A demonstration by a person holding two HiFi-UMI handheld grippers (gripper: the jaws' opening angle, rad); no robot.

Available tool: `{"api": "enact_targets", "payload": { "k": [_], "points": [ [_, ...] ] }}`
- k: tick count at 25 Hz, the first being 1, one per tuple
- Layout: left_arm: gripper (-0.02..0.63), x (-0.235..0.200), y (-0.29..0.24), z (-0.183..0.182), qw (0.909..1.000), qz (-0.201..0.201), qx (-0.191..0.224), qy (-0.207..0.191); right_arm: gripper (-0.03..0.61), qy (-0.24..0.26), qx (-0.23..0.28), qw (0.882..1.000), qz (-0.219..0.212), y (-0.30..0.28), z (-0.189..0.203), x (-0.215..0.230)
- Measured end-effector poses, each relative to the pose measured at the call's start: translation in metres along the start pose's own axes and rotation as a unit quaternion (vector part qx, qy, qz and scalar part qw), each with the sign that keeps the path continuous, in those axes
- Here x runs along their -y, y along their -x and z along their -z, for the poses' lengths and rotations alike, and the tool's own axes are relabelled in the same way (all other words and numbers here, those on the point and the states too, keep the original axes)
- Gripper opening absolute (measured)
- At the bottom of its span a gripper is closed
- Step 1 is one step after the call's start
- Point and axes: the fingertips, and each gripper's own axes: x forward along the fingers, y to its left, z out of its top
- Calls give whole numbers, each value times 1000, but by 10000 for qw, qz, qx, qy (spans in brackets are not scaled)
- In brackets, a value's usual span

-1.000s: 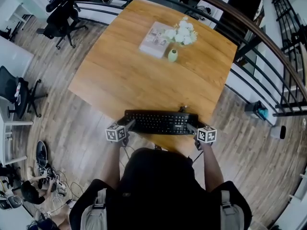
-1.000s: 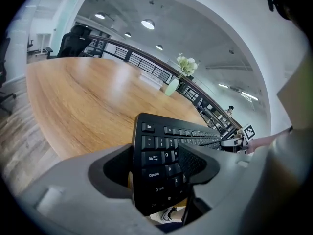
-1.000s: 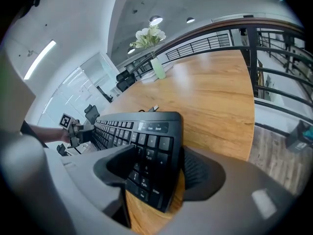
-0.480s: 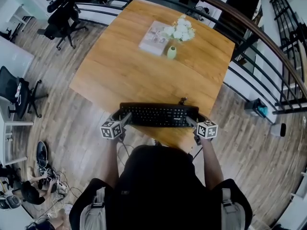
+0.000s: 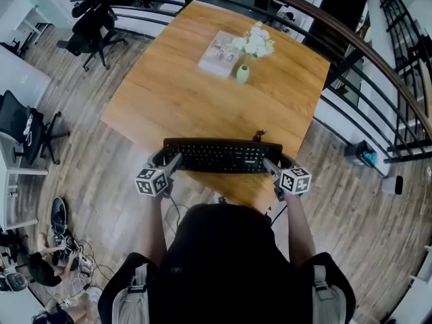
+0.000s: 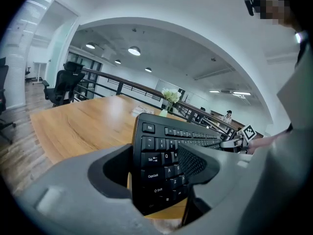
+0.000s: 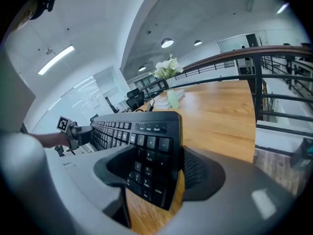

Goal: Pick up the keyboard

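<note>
1. Black keyboard (image 5: 221, 155) spans the gap between your two grippers, over the near corner of the table (image 5: 182, 100).
2. Your forearms reach forward and slightly outward from your body, and both grippers angle inward toward the keyboard's ends.
3. Your left gripper (image 5: 174, 162) is clamped on the Esc and Tab end, with one jaw on the key face and the other under the board.
4. Your right gripper (image 5: 270, 165) is clamped the same way on the number-pad end.
5. From both gripper views the board appears to sit clear of the wood, with table showing beneath it.
6. The table's near edge lies just under the keyboard, close to your body, with floor to both sides.
7. Ahead of the board the wood is bare as far as the vase (image 5: 243, 73) and book (image 5: 217, 54), which are well apart from it.
8. A railing (image 5: 351, 46) runs beyond the table's far right side.
9. The keyboard's long axis runs left to right across you, keys up, top row on the far side.
</note>
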Motion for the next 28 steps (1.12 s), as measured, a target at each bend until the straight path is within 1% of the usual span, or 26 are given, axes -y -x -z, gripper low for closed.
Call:
{"api": "enact_targets", "payload": {
  "k": [7,16,23,28],
  "points": [
    [290,10,28,-26,9991,-111,381,-160,287,295,312,9991,-61,13,-27,-20],
    [291,24,52,-66,9951,-76,902,-401,287,654,758,9949,-84,36,-68,-40],
    [291,35,67,-89,9905,-100,1205,-650,287,761,1039,9915,-169,46,-81,-47],
    [290,47,73,-103,9871,-54,1391,-789,287,863,1199,9889,-151,59,-92,-49]
  ]
}}
